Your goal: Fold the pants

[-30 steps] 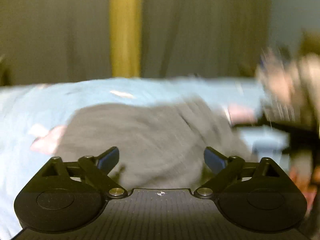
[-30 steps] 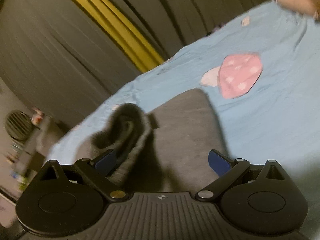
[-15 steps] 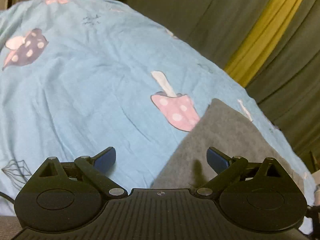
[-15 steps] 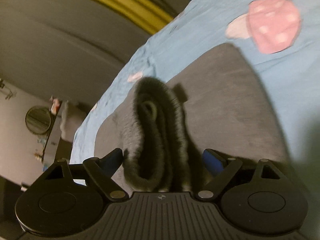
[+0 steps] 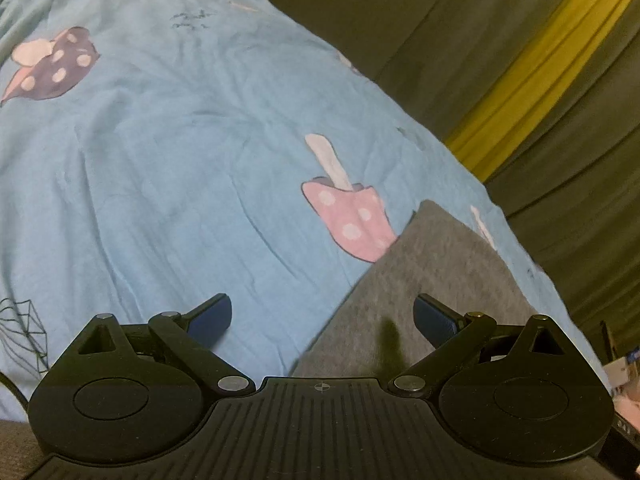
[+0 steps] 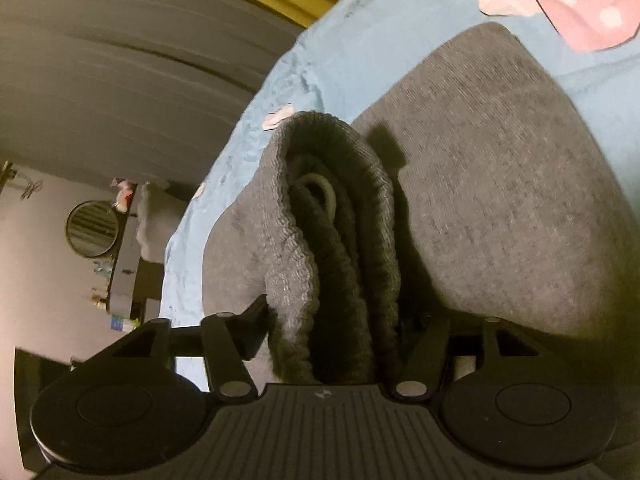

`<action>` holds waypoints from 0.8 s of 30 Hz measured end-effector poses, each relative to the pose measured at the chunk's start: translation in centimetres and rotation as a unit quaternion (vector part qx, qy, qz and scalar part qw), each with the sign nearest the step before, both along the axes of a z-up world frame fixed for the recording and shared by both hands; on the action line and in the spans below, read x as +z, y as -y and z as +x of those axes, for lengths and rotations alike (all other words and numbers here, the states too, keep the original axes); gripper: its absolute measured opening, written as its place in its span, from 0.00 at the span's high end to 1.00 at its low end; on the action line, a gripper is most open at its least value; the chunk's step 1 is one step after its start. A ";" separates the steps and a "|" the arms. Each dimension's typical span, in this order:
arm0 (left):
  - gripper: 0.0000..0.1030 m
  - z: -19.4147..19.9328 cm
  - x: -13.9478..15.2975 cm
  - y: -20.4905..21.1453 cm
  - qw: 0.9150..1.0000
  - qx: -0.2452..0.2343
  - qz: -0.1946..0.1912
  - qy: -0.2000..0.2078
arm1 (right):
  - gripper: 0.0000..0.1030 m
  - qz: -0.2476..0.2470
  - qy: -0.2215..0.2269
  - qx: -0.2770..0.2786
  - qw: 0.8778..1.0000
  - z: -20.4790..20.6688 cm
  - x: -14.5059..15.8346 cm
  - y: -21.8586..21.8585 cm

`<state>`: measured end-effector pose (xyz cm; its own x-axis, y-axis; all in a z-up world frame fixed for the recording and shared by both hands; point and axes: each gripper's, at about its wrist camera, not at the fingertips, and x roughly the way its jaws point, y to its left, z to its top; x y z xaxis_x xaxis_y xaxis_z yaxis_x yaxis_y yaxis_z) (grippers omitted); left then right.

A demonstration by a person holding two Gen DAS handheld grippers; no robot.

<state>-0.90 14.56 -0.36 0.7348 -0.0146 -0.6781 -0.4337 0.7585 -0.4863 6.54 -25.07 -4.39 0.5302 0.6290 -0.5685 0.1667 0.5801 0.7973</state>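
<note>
Grey knit pants (image 6: 500, 184) lie flat on a light-blue bedsheet with a mushroom print (image 5: 168, 168), near the bed's far edge by dark olive curtains (image 5: 460, 40) with a yellow stripe. No containers visible. Right gripper (image 6: 340, 320): fingers clamped on the pants' ribbed elastic waistband (image 6: 332, 220), which stands bunched up between them, a pale drawstring loop (image 6: 320, 188) showing inside the fold. The rest of the pants spreads flat to the right of the waistband, rounded corner just below a pink spotted mushroom print (image 6: 580, 4). Left gripper (image 5: 322, 316): fingers spread wide, holding nothing, hovering over the pants' straight side edge; one blue pad (image 5: 212, 316) sits over bare sheet, the other over grey fabric. Wide stretch of open sheet to the left of the pants. Round mirror (image 6: 93, 228) on the far wall past the bed end.
</note>
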 end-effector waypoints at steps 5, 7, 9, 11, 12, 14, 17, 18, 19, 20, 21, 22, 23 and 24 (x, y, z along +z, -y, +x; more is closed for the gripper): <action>0.03 0.1 -0.2 0.0 1.000 0.010 0.002 -0.012 | 0.65 -0.088 0.070 0.018 0.993 -0.8 3.8 -2.7; 0.03 0.0 -0.2 -0.2 1.000 0.018 0.001 -0.012 | 0.65 -0.092 0.105 0.020 0.990 -1.1 6.2 -3.5; 0.03 -0.1 -0.2 -0.2 1.000 0.022 0.000 -0.011 | 0.66 -0.078 0.143 0.020 0.986 -1.7 8.8 -3.9; 0.03 -0.2 -0.2 -0.2 1.000 0.021 0.001 -0.013 | 0.66 -0.064 0.175 0.018 0.982 -2.4 11.0 -3.9; 0.03 -0.2 -0.2 -0.2 1.000 0.021 0.002 -0.014 | 0.66 -0.054 0.183 0.015 0.981 -2.8 11.6 -3.6; 0.03 -0.2 -0.1 -0.1 1.000 0.019 0.002 -0.013 | 0.66 -0.041 0.186 0.006 0.982 -3.0 12.1 -2.9; 0.03 -0.2 0.0 0.2 1.000 0.006 0.005 -0.005 | 0.65 -0.060 0.158 -0.012 0.986 -3.0 11.3 -2.0; 0.03 -0.2 0.1 0.4 1.000 0.000 0.010 -0.004 | 0.65 -0.063 0.149 -0.015 0.987 -3.1 11.1 -1.7; 0.03 -0.2 0.2 0.6 1.000 -0.003 0.015 -0.005 | 0.65 -0.064 0.143 -0.015 0.988 -3.1 11.0 -1.7; 0.03 -0.2 0.2 0.6 1.000 -0.004 0.018 -0.005 | 0.65 -0.063 0.144 -0.015 0.987 -3.2 11.0 -1.8; 0.03 -0.2 0.2 0.6 1.000 -0.003 0.019 -0.006 | 0.65 -0.061 0.147 -0.016 0.987 -3.2 11.2 -1.8; 0.03 -0.1 0.1 0.6 1.000 -0.001 0.017 -0.009 | 0.65 -0.057 0.150 -0.014 0.987 -3.2 11.5 -1.8; 0.03 -0.1 0.0 0.5 1.000 0.001 0.014 -0.012 | 0.65 -0.054 0.152 -0.015 0.987 -3.2 11.7 -1.9; 0.03 -0.1 0.0 0.3 1.000 0.002 0.010 -0.014 | 0.66 -0.051 0.154 -0.015 0.987 -3.3 12.2 -1.7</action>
